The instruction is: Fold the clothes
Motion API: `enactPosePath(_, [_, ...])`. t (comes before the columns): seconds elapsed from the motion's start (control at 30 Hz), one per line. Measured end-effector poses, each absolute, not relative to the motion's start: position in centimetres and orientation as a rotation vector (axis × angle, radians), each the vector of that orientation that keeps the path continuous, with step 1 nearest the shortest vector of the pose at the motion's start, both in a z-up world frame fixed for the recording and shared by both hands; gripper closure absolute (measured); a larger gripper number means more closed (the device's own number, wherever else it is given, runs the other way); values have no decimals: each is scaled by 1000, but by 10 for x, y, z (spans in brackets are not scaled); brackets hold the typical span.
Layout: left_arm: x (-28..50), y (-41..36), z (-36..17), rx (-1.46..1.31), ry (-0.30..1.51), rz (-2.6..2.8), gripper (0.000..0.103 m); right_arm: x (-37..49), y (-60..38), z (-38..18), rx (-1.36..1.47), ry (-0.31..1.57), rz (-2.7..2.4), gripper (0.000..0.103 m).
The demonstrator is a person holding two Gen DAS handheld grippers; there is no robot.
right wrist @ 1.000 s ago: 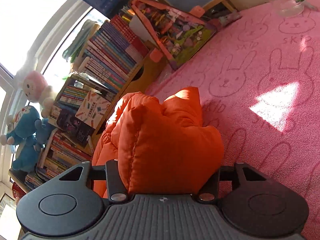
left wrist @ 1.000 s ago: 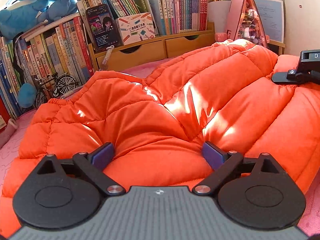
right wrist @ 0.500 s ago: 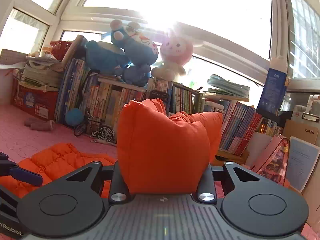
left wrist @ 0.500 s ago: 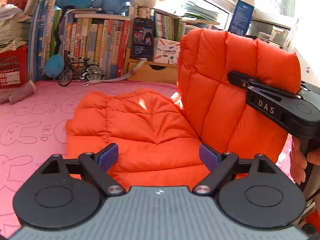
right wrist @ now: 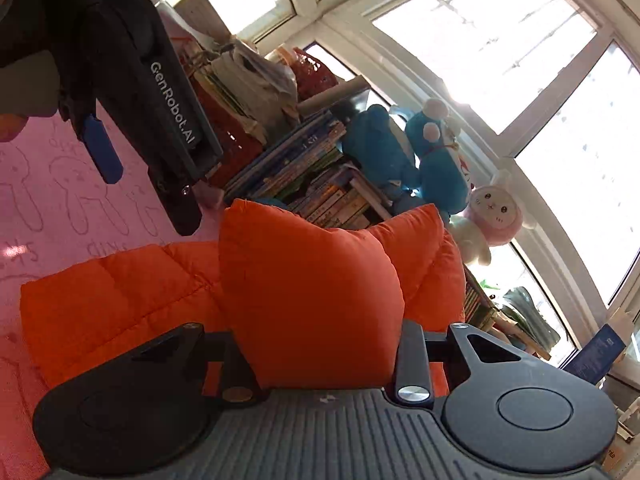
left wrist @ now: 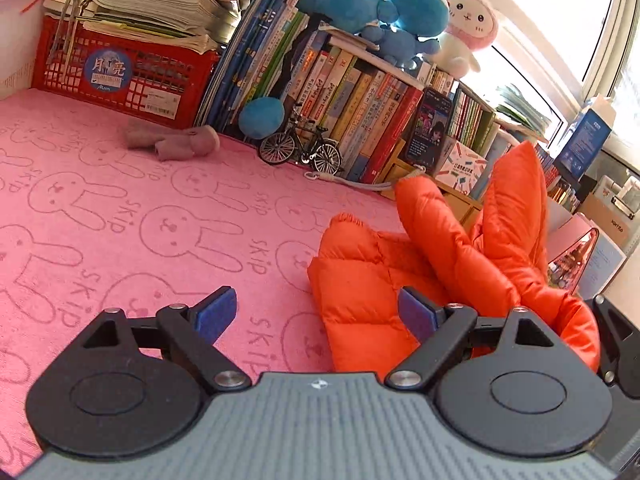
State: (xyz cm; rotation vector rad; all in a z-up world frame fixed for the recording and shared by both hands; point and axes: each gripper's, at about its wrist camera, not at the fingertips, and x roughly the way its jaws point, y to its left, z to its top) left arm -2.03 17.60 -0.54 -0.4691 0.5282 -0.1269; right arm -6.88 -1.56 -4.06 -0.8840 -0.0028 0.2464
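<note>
Right hand-held gripper clenched on a thick bunch of the orange puffer jacket, raised portion standing upright; the rest lies on the pink bunny-print mat. In the left wrist view the jacket sits at 3 to 4 o'clock, lifted panels rising toward 2.

Left hand-held gripper released, jaws wide, bare mat between the blue pads; right pad at the jacket's near edge.

Risks, by judgement: slick puffy fill could squeeze out of the clamp, dropping the fold; the two grippers are close and might collide.

Room: open mat from 8 to 11 o'clock. Model bicycle, bookshelf and red crate line the far edge, 11 to 1.
</note>
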Motion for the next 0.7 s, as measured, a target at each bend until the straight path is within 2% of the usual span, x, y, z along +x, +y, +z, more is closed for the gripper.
enactPosePath(0.13, [-7, 174, 14, -430, 495, -151, 14, -71, 3, -55, -964, -19, 247, 70])
enactPosePath(0.37, [40, 109, 48, -145, 457, -106, 3, -76, 20, -72, -1050, -42, 269, 70])
enactPosePath(0.57, [74, 83, 31, 6, 485, 40, 4, -73, 22, -75, -1050, -25, 271, 69])
enactPosePath(0.67, [72, 81, 17, 62, 494, 78, 5, -75, 16, -75, -1042, -31, 270, 64])
enactPosePath(0.7, [70, 79, 13, 85, 499, 79, 5, -76, 11, -74, -1024, -27, 266, 59])
